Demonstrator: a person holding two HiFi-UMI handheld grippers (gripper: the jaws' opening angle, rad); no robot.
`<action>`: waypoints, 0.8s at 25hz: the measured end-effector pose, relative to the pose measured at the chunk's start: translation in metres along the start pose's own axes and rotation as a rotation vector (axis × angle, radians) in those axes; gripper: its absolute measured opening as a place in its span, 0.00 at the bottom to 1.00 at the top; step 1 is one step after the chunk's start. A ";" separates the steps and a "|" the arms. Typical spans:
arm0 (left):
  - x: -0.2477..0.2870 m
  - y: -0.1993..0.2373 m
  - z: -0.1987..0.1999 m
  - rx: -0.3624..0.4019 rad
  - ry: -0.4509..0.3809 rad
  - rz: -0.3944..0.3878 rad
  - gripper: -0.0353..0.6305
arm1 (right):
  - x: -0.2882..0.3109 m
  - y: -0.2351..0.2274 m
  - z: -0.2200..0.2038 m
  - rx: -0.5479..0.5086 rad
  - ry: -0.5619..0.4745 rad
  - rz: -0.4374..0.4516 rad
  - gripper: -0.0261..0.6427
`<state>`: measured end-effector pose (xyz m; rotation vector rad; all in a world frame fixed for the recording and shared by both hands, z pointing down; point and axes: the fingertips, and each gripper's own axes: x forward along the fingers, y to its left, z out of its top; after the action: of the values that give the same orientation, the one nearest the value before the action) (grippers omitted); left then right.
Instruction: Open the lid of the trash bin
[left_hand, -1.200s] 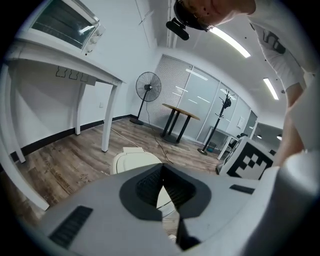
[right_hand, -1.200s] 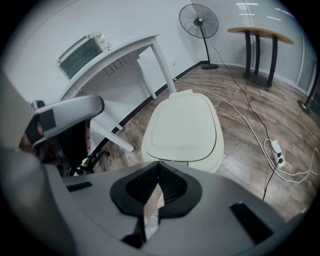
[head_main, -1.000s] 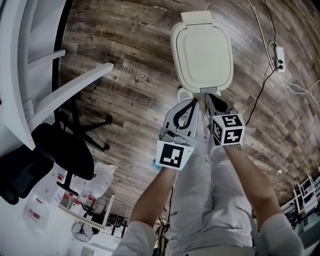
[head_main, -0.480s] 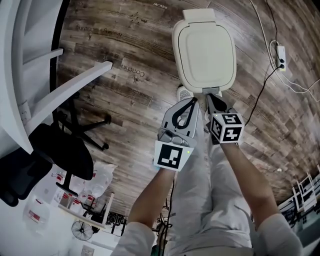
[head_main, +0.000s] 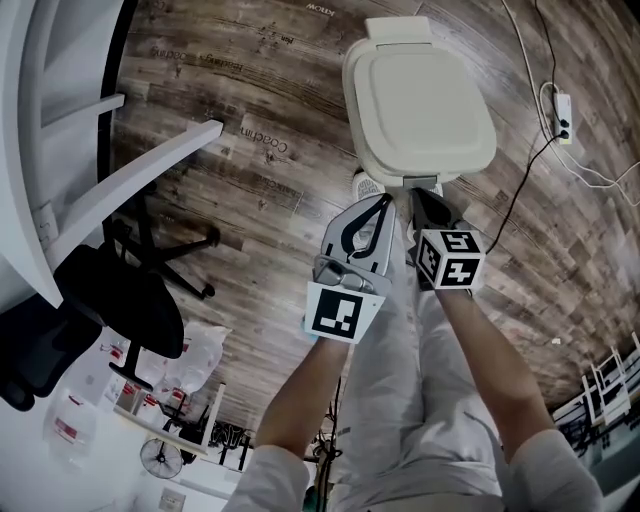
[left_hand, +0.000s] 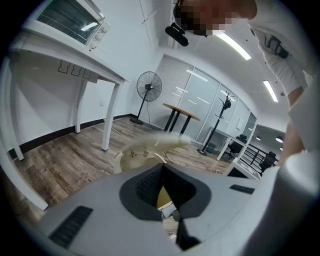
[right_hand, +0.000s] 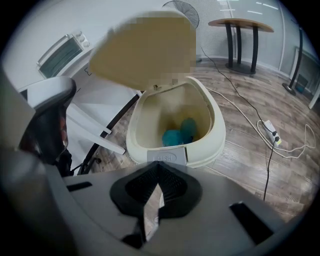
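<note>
The cream trash bin (right_hand: 175, 142) stands on the wooden floor just in front of both grippers. Its lid (head_main: 420, 100) is tilted up off the rim; in the right gripper view the lid (right_hand: 145, 50) stands raised at the back, and two blue balls (right_hand: 181, 132) lie inside. A grey push button (right_hand: 167, 156) sits at the bin's near rim. My right gripper (head_main: 420, 196) is shut, with its tip at that near rim by the button. Beside it, left of the bin's front, my left gripper (head_main: 375, 205) is shut and holds nothing. The left gripper view shows the lid (left_hand: 160, 141) blurred above the bin (left_hand: 131, 161).
A white desk frame (head_main: 130, 175) and a black office chair (head_main: 120, 300) stand to the left. A power strip (head_main: 560, 115) with cables lies on the floor right of the bin. The person's legs and a shoe (head_main: 368, 186) are below the grippers. A standing fan (left_hand: 149, 87) is farther off.
The bin's lid has swung up from flat on the rim to a raised tilt. Both grippers have stayed at the bin's near edge, shifting only slightly.
</note>
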<state>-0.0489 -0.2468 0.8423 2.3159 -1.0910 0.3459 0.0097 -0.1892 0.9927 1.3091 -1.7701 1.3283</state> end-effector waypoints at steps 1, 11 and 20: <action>0.001 0.000 0.001 0.000 -0.002 0.001 0.05 | -0.001 0.000 0.001 -0.009 -0.007 0.002 0.06; 0.005 -0.012 0.022 0.030 -0.014 0.020 0.05 | -0.025 -0.008 0.031 -0.040 -0.065 0.033 0.06; -0.050 -0.063 0.132 0.076 -0.087 0.057 0.05 | -0.215 -0.019 0.133 -0.005 -0.330 0.039 0.06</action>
<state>-0.0319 -0.2594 0.6888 2.3894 -1.2077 0.3153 0.1209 -0.2344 0.7689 1.5700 -2.0241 1.1781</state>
